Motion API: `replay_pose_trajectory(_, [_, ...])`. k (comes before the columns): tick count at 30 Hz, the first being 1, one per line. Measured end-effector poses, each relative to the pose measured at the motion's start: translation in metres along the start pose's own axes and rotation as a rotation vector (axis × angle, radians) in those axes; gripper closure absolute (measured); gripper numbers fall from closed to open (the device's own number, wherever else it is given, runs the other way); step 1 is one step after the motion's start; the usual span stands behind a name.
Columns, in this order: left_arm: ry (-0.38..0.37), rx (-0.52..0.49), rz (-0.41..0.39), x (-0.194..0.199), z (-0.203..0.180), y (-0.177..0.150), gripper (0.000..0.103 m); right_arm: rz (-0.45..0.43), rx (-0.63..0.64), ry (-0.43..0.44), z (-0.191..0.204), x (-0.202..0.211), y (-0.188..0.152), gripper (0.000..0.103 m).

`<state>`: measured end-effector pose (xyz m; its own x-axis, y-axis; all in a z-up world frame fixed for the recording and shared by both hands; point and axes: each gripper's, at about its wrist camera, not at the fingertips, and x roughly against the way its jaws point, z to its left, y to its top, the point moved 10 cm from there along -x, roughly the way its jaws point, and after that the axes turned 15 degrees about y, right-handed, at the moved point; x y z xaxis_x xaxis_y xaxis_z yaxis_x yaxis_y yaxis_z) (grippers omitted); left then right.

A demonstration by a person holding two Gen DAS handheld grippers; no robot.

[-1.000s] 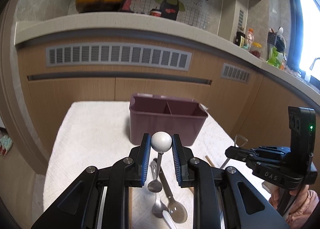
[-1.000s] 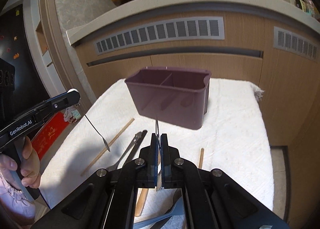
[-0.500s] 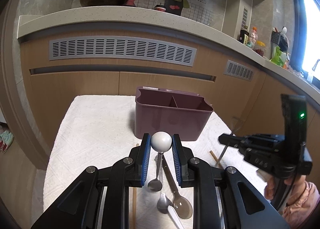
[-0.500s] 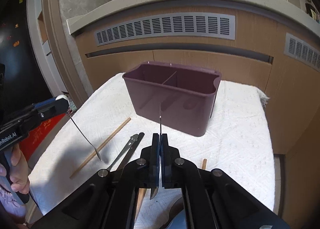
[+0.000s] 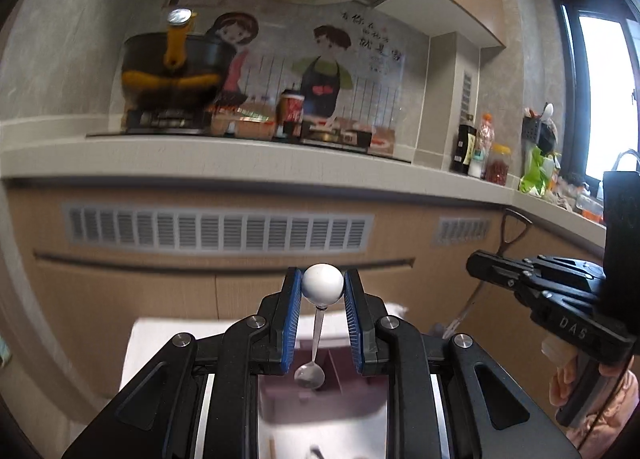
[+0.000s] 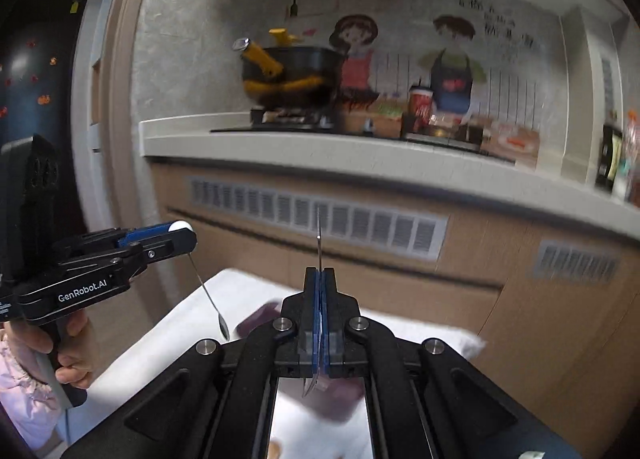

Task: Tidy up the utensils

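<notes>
Looking along our left gripper (image 5: pixel 322 287), we pinch the white-knobbed spoon (image 5: pixel 316 335), its bowl hanging over the purple caddy (image 5: pixel 320 399). In the right view, our right gripper (image 6: pixel 319 279) is clamped on a thin utensil (image 6: pixel 319 243) above the caddy.

Ball-end spoon (image 5: pixel 322 289) is hanging between left gripper (image 5: pixel 322 299) pads, bowl over the bin (image 5: pixel 320 399) at 6 o'clock; right gripper (image 5: pixel 476 263) sitting at 3 o'clock.
</notes>
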<state>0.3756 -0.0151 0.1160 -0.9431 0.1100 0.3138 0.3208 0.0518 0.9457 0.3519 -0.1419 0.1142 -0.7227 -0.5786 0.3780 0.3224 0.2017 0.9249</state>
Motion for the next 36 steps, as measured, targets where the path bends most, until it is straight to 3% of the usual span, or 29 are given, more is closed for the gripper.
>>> replay_pose_trajectory(5, [0.002, 0.014, 0.063, -0.046, -0.001, -0.008, 0.08, 0.02, 0.008, -0.064, -0.021, -0.037, -0.005, 0.102])
replay_pose_trajectory(9, [0.001, 0.021, 0.156, -0.08, -0.003, -0.038, 0.08, 0.093, -0.027, -0.058, -0.038, -0.075, -0.033, 0.101])
replay_pose_trajectory(12, [0.002, 0.018, 0.216, -0.091, 0.0, -0.062, 0.074, 0.161, -0.058, -0.028, -0.044, -0.096, -0.059, 0.1])
replay_pose_trajectory(13, [0.007, 0.017, 0.225, -0.091, 0.002, -0.069, 0.065, 0.179, -0.074, -0.012, -0.045, -0.1, -0.068, 0.092])
replay_pose_trajectory(14, [0.015, 0.018, 0.227, -0.088, 0.004, -0.074, 0.055, 0.191, -0.086, -0.003, -0.045, -0.101, -0.074, 0.078])
replay_pose_trajectory(15, [0.02, 0.024, 0.221, -0.084, 0.007, -0.077, 0.051, 0.193, -0.095, -0.004, -0.046, -0.1, -0.079, 0.07])
replay_pose_trajectory(17, [0.03, 0.027, 0.206, -0.072, 0.011, -0.084, 0.041, 0.174, -0.101, -0.018, -0.044, -0.091, -0.085, 0.037])
replay_pose_trajectory(22, [0.086, 0.009, 0.215, -0.039, 0.021, -0.112, 0.021, 0.153, -0.094, -0.059, -0.034, -0.062, -0.101, 0.0])
replay_pose_trajectory(29, [0.142, -0.012, 0.323, 0.006, 0.034, -0.175, 0.014, 0.224, -0.073, -0.095, -0.011, -0.02, -0.146, 0.0])
replay_pose_trajectory(32, [0.172, -0.011, 0.366, 0.029, 0.04, -0.206, 0.014, 0.265, -0.075, -0.162, -0.008, -0.005, -0.17, 0.0])
replay_pose_trajectory(36, [0.15, -0.04, 0.437, 0.053, 0.031, -0.244, 0.014, 0.269, -0.1, -0.211, -0.004, 0.016, -0.197, 0.0])
